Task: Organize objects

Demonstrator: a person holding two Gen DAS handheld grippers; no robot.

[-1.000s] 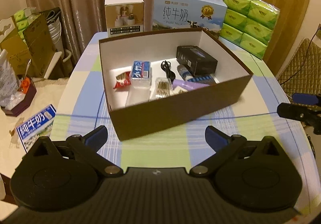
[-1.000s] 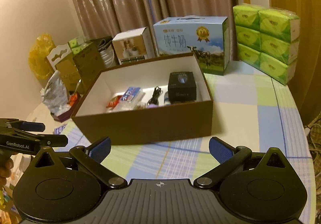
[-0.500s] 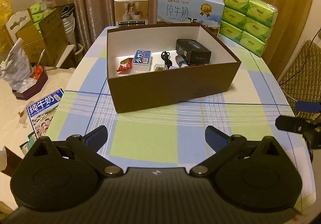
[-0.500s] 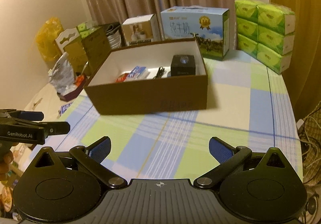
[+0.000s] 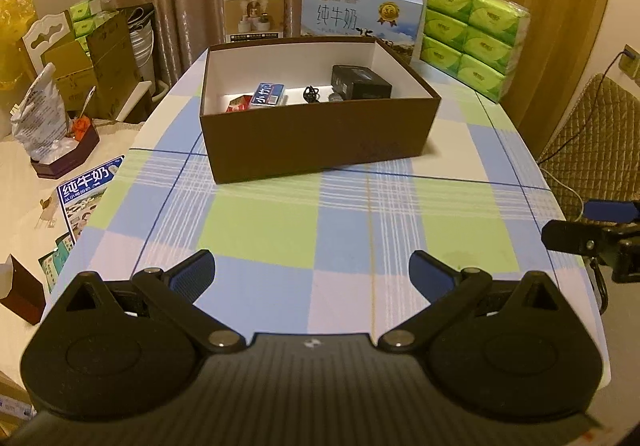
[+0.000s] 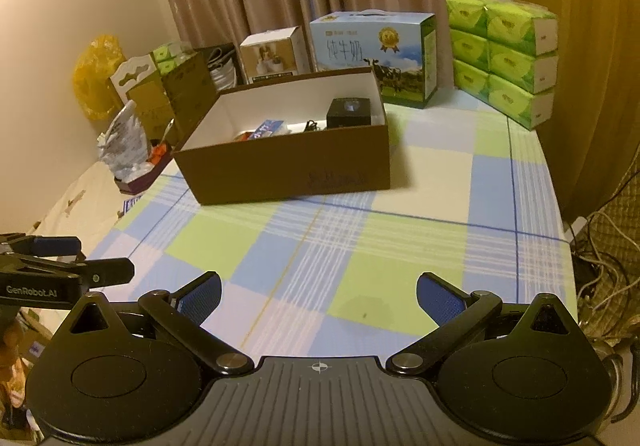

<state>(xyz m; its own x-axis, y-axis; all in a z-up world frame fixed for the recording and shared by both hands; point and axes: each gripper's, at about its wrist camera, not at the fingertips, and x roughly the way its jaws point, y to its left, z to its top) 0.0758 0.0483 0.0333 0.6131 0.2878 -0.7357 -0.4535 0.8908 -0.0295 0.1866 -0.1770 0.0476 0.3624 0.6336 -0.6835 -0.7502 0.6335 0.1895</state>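
- Distance has opened up: a second ago both cameras sat close to the brown box (image 5: 316, 134), and now it stands at the far middle of the checked tablecloth (image 5: 320, 230), with a wide bare stretch of cloth between it and the tools.
- Left gripper (image 5: 312, 274) has drawn back to the near edge of the table, jaws spread wide, nothing between the blue pads.
- Right gripper (image 6: 318, 296) has pulled back likewise, also wide apart and empty.
- Box contents show over the near wall: a black case (image 5: 360, 80) at the right, a blue-and-white packet (image 5: 267, 95) left of centre, a red wrapper (image 5: 239, 104) beside it, and a black cable (image 5: 311, 93) between packet and case.
- No loose items lie on the cloth around the box, so the sorting looks finished, or nearly so; the retreat reads as a wrap-up.
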